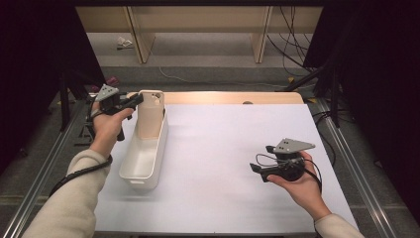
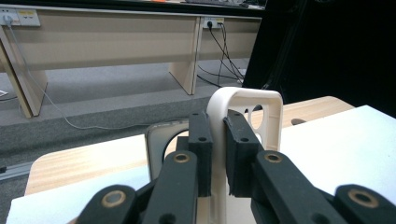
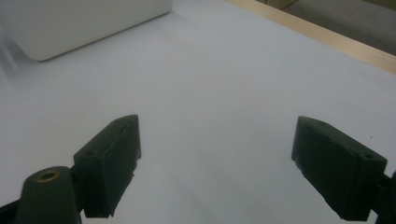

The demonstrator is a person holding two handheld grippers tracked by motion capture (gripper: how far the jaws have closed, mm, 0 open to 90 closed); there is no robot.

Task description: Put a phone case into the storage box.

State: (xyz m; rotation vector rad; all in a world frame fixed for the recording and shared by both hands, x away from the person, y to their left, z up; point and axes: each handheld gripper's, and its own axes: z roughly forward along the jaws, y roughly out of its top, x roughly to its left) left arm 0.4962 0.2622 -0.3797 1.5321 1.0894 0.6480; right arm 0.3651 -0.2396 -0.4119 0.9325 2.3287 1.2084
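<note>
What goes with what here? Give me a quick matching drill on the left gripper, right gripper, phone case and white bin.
Things:
1. left gripper
2. right gripper
3. phone case
4. white bin

States or places:
A. jaws wide apart above the bare white mat
B. long tub at the left of the mat
C. clamped shut on a thin edge
D. cream, upright, pinched at its rim at the bin's far end

Pairs: 1-C, 2-A, 3-D, 4-B

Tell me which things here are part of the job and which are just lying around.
In the job: left gripper, shut on phone case; white bin.
Lying about: right gripper, open over the white mat; cables on the floor; benches behind.
</note>
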